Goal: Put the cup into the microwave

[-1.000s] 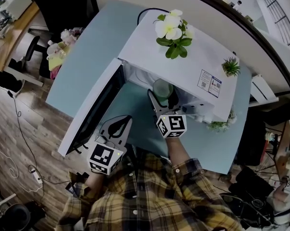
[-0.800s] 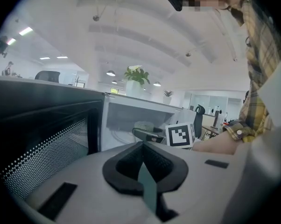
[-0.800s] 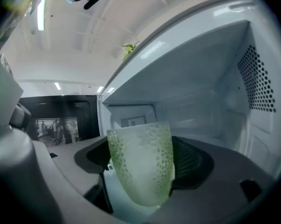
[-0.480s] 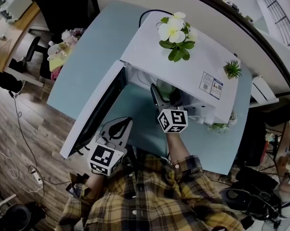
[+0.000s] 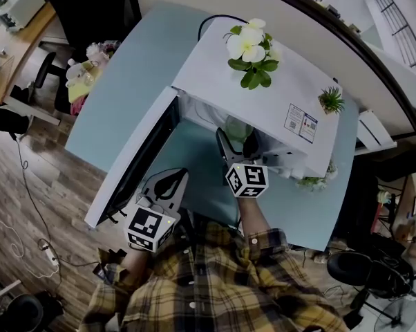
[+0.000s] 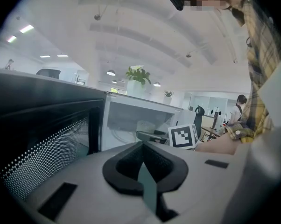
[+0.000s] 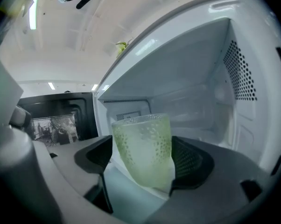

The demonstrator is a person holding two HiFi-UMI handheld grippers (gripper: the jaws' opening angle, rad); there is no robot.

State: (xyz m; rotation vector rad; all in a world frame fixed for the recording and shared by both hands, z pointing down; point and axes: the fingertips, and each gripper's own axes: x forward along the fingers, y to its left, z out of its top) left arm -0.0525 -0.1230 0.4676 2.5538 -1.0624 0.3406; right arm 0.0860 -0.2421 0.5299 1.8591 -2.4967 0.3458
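The right tongs gripped the pale green, dimpled translucent cup at the mouth of the white box-shaped microwave, apparently yet to be set down and released, while the left tongs hung closed, empty, beside its open door.

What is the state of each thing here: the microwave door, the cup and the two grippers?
Microwave door: swung wide open.
Cup: upright, gripped by its sides, at the open front of the microwave.
Right gripper: shut on the cup.
Left gripper: shut, nothing between its jaws, near the door.
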